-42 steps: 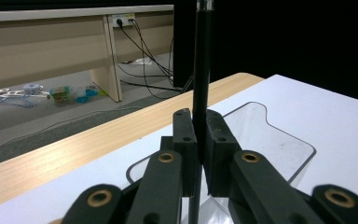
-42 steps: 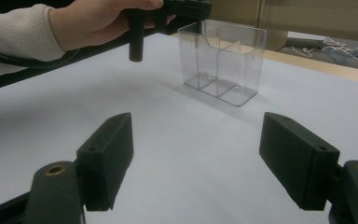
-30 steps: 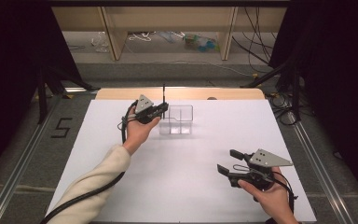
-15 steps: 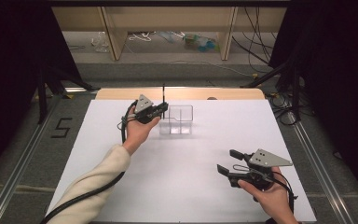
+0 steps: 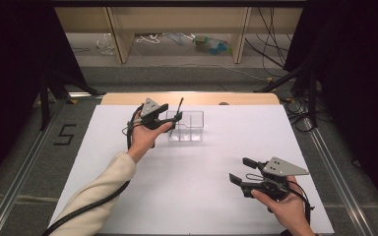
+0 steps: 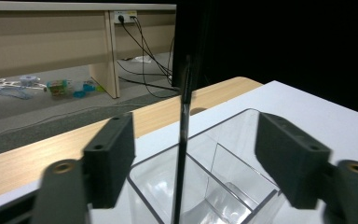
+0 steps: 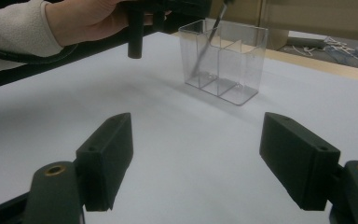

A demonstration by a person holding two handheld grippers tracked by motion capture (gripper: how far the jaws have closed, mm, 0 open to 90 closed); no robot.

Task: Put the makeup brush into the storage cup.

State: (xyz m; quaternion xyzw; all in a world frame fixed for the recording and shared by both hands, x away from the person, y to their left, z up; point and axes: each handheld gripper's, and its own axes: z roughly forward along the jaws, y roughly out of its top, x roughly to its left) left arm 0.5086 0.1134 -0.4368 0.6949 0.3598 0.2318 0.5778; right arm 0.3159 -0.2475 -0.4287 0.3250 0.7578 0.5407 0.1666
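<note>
White sheet [image 5: 197,187] covers the table; cables and shelving on the floor behind. Clear divided box [image 5: 186,126] sits at 12 o'clock of the sheet's centre. Thin dark stick [image 6: 182,140] stands in its left compartment, leaning, top poking out. Left gripper [image 5: 171,119] at the box's 9 o'clock: jaws just opened, stick between them, untouched. Right gripper [image 5: 241,171] at 4 o'clock, well apart, jaws wide, holding nothing.

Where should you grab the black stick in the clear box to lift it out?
Probably its top end. The thin black stick leans in an end compartment of the clear box, its lower part walled in. Its top pokes above the rim, so come from above, pads on either side, as the left gripper now stands.
</note>
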